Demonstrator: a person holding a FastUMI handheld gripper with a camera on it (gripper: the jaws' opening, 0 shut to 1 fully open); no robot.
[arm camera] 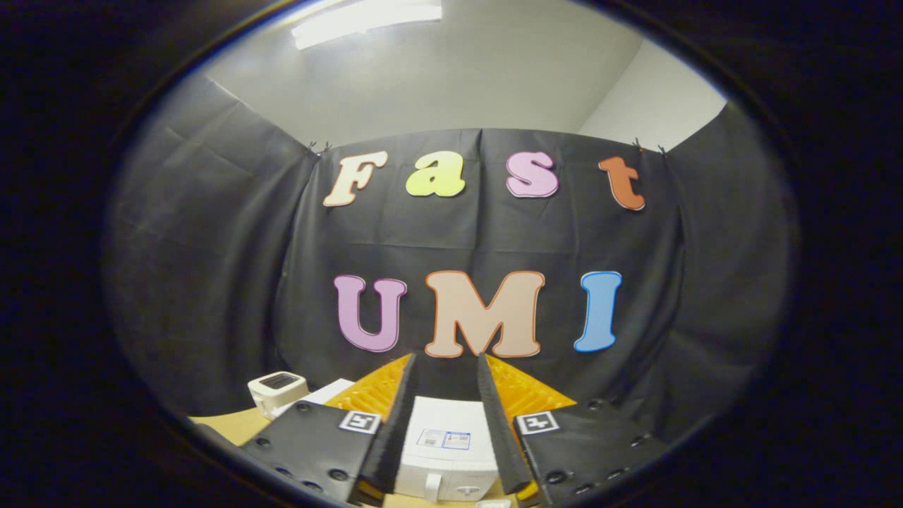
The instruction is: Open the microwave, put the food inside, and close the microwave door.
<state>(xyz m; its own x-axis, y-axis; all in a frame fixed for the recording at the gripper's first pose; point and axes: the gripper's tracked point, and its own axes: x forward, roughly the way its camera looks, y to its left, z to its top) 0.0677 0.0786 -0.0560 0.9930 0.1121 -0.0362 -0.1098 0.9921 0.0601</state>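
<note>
Although only its top and the upper edge of its front are seen, the microwave (pixel 446 451) is shown as a white, box-like appliance with a flat, matte upper surface, on which a small printed label (pixel 443 439) is stuck near the middle. Along the lower front edge a white handle-like tab and a small marking can be made out, though the door itself cannot be judged from this angle. The microwave is framed between the two fingers of the gripper (pixel 446 367), just below and ahead of them, and no contact with it is seen. The jaws are held spread apart, with nothing pinched between them. To the left of the microwave, a smaller white appliance (pixel 277 390) with a dark slotted top is set on the wooden table (pixel 233 425), close beside a flat white surface. Beyond everything, the black cloth wall (pixel 211 268) of the booth is hung, with a pale ceiling and a strip light (pixel 367 20) above it.
</note>
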